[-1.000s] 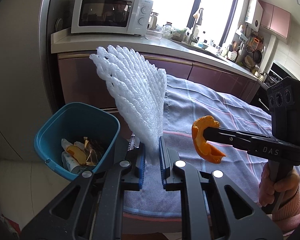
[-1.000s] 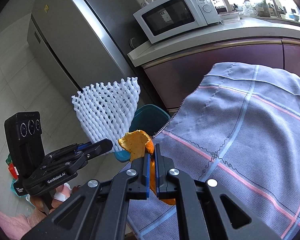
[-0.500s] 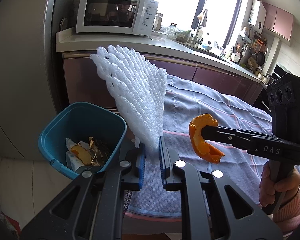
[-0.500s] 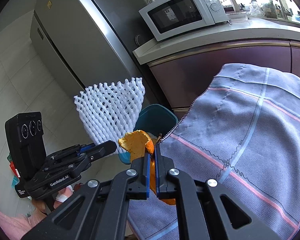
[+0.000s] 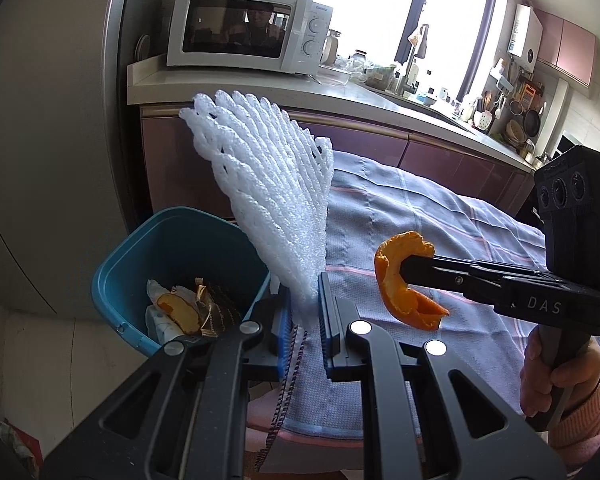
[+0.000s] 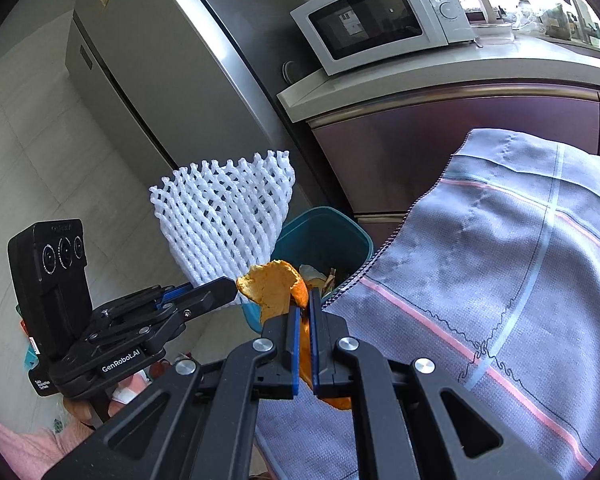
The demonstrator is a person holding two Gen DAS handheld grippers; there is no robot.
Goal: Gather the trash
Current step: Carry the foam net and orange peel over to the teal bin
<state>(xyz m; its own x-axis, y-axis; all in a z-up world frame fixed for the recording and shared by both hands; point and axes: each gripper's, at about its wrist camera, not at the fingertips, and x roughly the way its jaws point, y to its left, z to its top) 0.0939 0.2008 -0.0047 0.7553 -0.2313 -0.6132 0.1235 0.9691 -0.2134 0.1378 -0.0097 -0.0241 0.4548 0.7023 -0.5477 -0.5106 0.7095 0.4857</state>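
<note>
Hovering at table edge [image 5: 300, 436], foam net [image 5: 272, 208] beside open bin [image 5: 112, 276]

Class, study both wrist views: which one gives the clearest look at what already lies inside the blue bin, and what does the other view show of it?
The left wrist view: it looks down into the blue bin, showing wrappers and an orange peel piece inside. In the right wrist view, the foam net and held peel hide most of the bin.

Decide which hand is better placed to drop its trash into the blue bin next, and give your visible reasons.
Probably left. The left gripper clamps the white foam net right beside the blue bin rim. The right gripper, holding the orange peel, sits farther away over the striped cloth.
</note>
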